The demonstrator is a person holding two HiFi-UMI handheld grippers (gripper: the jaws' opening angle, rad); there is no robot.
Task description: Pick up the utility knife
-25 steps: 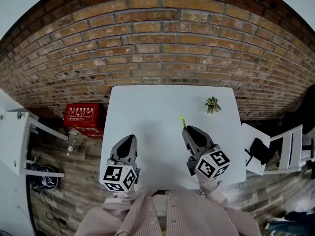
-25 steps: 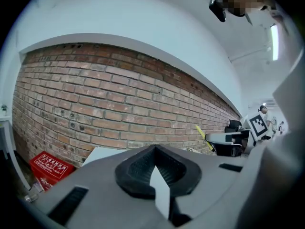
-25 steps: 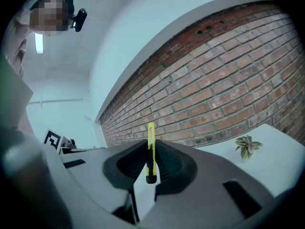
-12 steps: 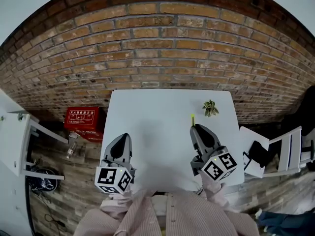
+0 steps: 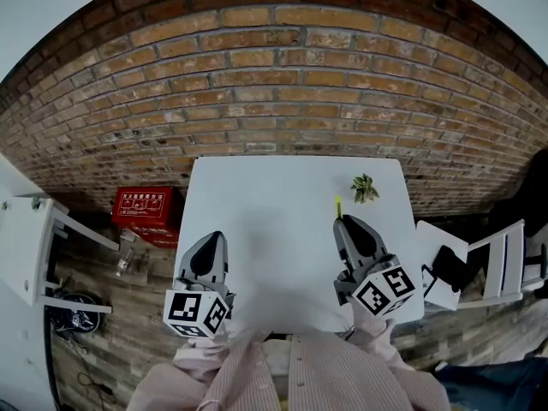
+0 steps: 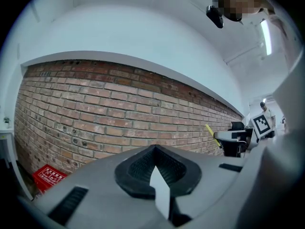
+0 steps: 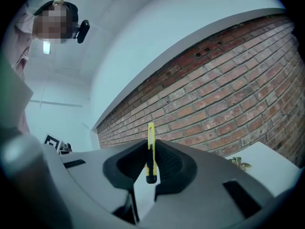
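Knife [image 7: 151, 149] is clamped in your right tool [image 5: 345, 225], which is narrowly open around it, clear of the desk [image 5: 274, 195]; pickup looks done. Your left tool [image 5: 213, 240] is closed, with nothing in it.

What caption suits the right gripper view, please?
Right gripper holds a yellow utility knife between its jaws before a brick wall.

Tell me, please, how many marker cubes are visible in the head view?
2. One marker cube sits on the left gripper, by the table's near left corner; the other sits on the right gripper, which holds the yellow utility knife. None appear hidden.
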